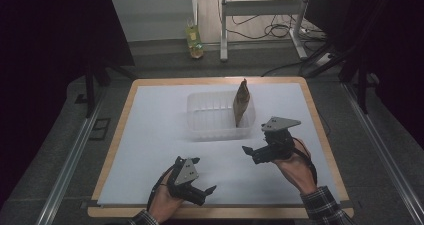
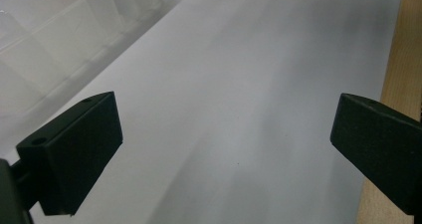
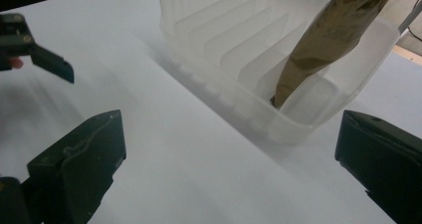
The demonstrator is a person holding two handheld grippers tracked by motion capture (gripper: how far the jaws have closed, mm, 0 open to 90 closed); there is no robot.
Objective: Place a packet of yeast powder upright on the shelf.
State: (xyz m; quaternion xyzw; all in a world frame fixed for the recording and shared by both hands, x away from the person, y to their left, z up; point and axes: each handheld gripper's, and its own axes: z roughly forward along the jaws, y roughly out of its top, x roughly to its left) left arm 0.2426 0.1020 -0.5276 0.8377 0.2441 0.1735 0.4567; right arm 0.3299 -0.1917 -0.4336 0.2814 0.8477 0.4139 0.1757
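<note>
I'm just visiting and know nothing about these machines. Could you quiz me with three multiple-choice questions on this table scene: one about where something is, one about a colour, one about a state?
1. Where is the brown pouch?
A. Flat on the white sheet
B. Standing in the clear ribbed bin, at its right end
C. Held between jaws

2. What colour are the jaws of both tools?
A. Black
B. Red
C. Yellow

3. How does the right gripper stand?
A. Shut on the pouch
B. Shut on nothing
C. Open, holding nothing

Answers:
1. B: the high view shows the pouch upright inside the bin, leaning at its right end.
2. A: both gripper views show black jaw blocks.
3. C: in the right gripper view the jaws stand wide apart with bare white sheet between them; the left gripper is open the same way.
</note>
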